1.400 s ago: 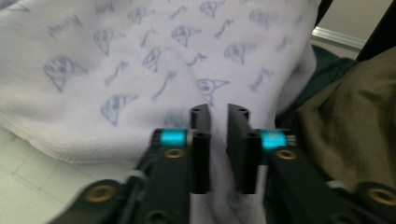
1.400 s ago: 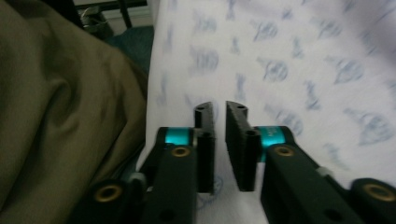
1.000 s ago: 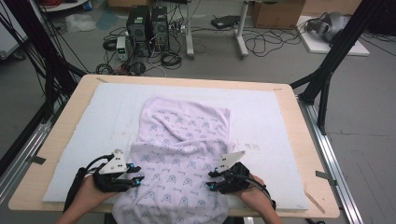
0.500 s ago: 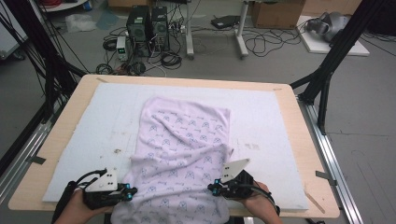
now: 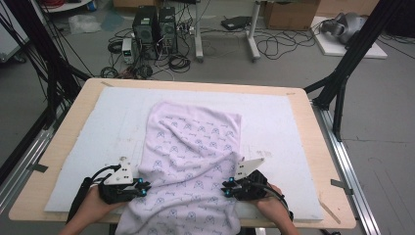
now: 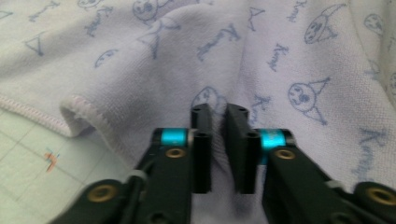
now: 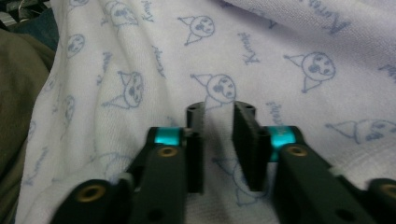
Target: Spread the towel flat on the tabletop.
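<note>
A lavender towel (image 5: 195, 142) printed with small blue faces lies lengthwise on the white mat (image 5: 98, 127), and its near end hangs over the table's front edge. My left gripper (image 5: 143, 187) sits at the towel's left edge, near the front. In the left gripper view its jaws (image 6: 218, 112) stand close together with a ridge of towel (image 6: 280, 56) pinched between them, just right of the stitched hem (image 6: 79, 109). My right gripper (image 5: 226, 188) is at the towel's right edge. Its jaws (image 7: 218, 109) hold a thicker fold of towel (image 7: 261, 42), with a slightly wider gap.
The wooden table (image 5: 68, 122) carries the mat. Bare mat lies to both sides of the towel and beyond it. Dark olive clothing (image 7: 14, 93) of the person shows at the left of the right gripper view. Computers and cables (image 5: 156, 29) stand on the floor behind.
Both grippers drew back toward the person with the towel's near part, then came forward again. The towel's middle now shows more diagonal wrinkles.
</note>
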`<state>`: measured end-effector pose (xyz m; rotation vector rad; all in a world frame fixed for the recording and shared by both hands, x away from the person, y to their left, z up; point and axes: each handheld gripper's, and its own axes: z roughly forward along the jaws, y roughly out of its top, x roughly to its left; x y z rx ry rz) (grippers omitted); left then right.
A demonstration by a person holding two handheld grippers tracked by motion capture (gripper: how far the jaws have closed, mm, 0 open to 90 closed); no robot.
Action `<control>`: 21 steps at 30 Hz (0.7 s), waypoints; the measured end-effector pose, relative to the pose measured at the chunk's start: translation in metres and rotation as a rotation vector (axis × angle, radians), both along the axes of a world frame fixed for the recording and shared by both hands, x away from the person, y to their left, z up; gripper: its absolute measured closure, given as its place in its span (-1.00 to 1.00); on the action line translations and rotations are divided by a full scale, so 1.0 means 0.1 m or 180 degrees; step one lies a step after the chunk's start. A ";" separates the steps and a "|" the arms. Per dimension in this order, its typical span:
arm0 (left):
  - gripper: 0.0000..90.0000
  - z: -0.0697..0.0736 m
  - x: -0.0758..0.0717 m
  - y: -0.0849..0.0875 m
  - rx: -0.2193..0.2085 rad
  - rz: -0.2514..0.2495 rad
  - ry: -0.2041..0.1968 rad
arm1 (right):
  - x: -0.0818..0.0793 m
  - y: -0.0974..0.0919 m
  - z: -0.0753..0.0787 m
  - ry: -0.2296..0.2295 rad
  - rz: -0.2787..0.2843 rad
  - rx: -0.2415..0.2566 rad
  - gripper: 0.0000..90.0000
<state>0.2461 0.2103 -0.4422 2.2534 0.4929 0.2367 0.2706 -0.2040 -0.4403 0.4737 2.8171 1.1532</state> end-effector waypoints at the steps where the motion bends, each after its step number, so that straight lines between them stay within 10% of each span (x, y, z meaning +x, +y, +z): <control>1: 0.93 0.01 -0.02 0.01 0.0013 0.0009 -0.0002 | 0.00 0.00 0.00 0.0021 0.0037 0.0008 0.92; 12: 0.89 0.17 -0.39 0.13 -0.0053 -0.0166 -0.0028 | -0.36 -0.10 0.13 -0.0001 0.0249 0.0116 0.79; 21: 0.32 0.19 0.06 0.02 -0.0054 0.0224 -0.0145 | -0.09 -0.11 0.11 -0.0081 -0.0115 0.0097 0.44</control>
